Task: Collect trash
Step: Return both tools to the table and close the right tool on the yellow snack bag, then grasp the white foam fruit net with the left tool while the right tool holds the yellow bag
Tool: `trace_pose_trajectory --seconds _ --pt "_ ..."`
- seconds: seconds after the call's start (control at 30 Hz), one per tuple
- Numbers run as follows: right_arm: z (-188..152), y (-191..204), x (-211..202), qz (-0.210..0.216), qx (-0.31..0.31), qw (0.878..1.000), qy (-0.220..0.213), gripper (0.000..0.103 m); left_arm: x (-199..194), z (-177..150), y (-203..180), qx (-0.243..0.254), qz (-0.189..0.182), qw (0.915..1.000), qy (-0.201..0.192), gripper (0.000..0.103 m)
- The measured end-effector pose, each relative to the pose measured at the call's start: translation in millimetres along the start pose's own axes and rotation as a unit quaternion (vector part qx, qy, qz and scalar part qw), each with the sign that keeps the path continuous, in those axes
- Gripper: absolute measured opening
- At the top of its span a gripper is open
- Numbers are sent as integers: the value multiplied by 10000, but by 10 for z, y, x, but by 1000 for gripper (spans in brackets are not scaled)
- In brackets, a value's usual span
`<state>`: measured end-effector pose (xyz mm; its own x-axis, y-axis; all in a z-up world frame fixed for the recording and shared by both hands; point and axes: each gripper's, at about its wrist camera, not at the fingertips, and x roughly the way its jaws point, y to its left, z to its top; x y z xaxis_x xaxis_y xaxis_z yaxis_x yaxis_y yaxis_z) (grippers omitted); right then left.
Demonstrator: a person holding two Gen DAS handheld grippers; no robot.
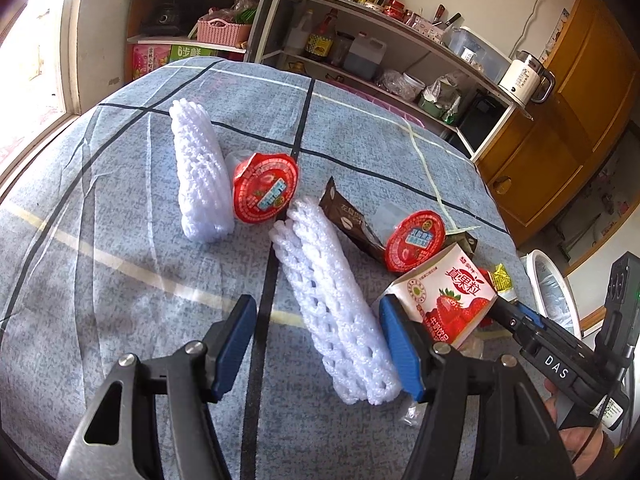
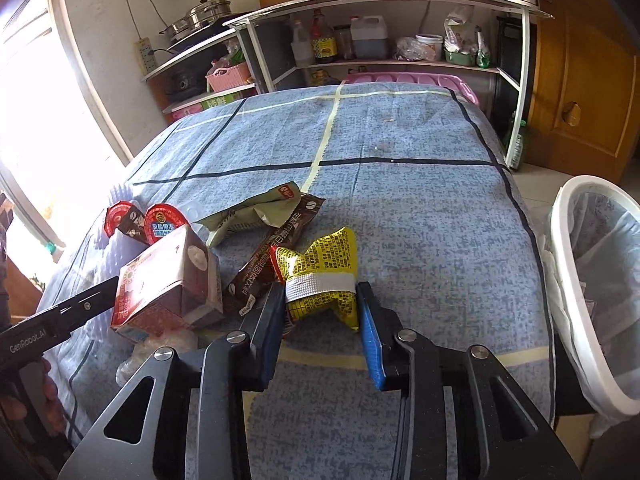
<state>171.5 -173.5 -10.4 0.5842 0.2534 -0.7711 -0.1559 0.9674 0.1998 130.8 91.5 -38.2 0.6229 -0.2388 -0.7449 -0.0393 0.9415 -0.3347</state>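
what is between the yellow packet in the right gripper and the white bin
Nothing visible. The right gripper pinches the yellow packet, and only bare blue checked cloth lies between it and the white bin off the table's right edge. The other trash sits on its left.

right gripper (image 2: 320, 312) jaws pinching yellow packet (image 2: 324, 276)

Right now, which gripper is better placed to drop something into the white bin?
Right gripper: its jaws pinch the crumpled yellow wrapper, beside the white lined bin. Left gripper is open, holding nothing.
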Motion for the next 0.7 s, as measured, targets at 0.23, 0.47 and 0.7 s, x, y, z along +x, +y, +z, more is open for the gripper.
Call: trace_pose_trajectory --seconds 0.23,0.47,0.7 --pt "-28 -22 -52 -1 73 10000 -60 33 33 17 -1 -20 67 10000 -9 59" --pt "-63 -28 -97 34 100 9999 -93 33 45 17 -9 24 115 9999 30 43" --pt "-93 -32 -155 62 105 9998 -147 33 34 19 -98 166 165 9997 40 29"
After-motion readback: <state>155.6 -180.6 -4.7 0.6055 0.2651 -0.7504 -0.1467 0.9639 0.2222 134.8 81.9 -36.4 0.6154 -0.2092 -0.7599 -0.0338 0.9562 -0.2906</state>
